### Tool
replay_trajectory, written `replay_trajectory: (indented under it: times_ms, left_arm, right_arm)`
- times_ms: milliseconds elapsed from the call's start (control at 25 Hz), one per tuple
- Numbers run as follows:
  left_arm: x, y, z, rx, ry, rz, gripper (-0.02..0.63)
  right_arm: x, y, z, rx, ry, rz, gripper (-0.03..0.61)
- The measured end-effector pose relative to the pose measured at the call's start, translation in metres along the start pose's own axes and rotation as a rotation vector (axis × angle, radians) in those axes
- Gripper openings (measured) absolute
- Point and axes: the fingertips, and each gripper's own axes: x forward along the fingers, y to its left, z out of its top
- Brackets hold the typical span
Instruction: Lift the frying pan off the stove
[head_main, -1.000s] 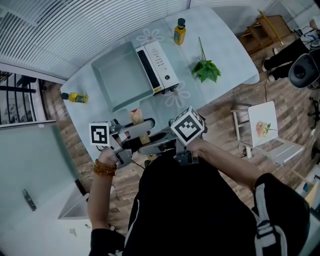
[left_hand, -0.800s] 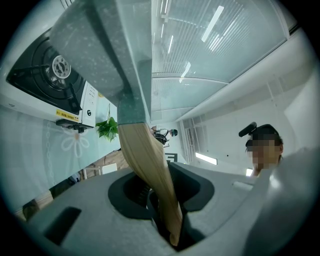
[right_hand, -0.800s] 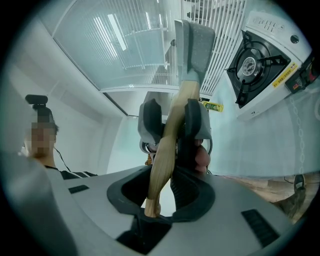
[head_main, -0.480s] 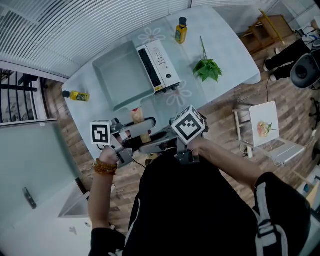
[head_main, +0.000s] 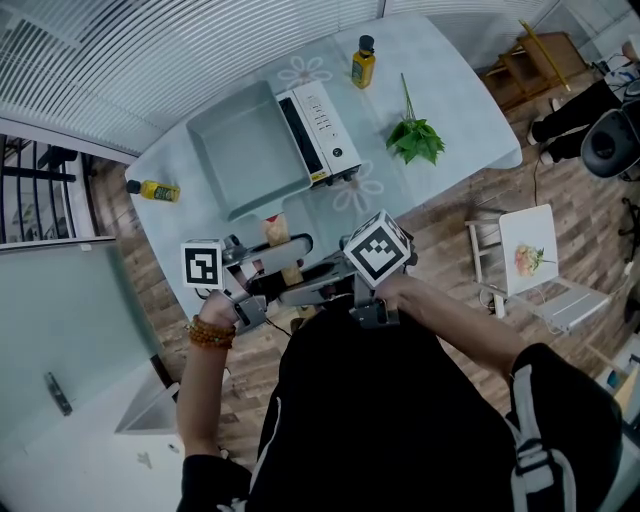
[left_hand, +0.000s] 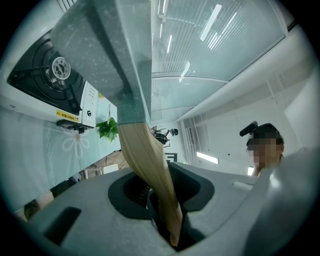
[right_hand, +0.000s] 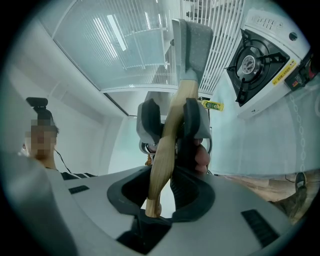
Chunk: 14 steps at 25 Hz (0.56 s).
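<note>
- Frying pan (head_main: 245, 150): square, grey-green, held up over the glass surface (head_main: 455, 105) by its pale wooden handle (head_main: 276, 233). It sits just beside the stove (head_main: 318, 132), to the left in the head view. It is off the burner (left_hand: 60, 67), which shows uncovered in the left gripper view.
- Left gripper (left_hand: 162, 210): jaws pinching the handle, which runs up between them to the pan's underside.
- Right gripper (right_hand: 160, 200): jaws pinching the handle's free end, nearer the person. The left gripper shows beyond it on the same handle.
- Both grippers point roughly level, side by side at the near edge of the surface.
- Also on the surface: an upright yellow bottle (head_main: 360, 62) beyond the stove, a second yellow bottle (head_main: 152, 190) lying at the left edge, and a leafy green sprig (head_main: 414, 136) to the right of the stove.
</note>
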Motion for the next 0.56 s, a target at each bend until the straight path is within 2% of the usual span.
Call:
replay_trajectory:
  times_ms: [560]
  left_arm:
    - [0.0009,-0.0024,0.0002,0.000,0.002,-0.004,0.109]
  right_arm:
    - [0.0014,0.0008,0.0012,-0.006,-0.004,0.007,0.095]
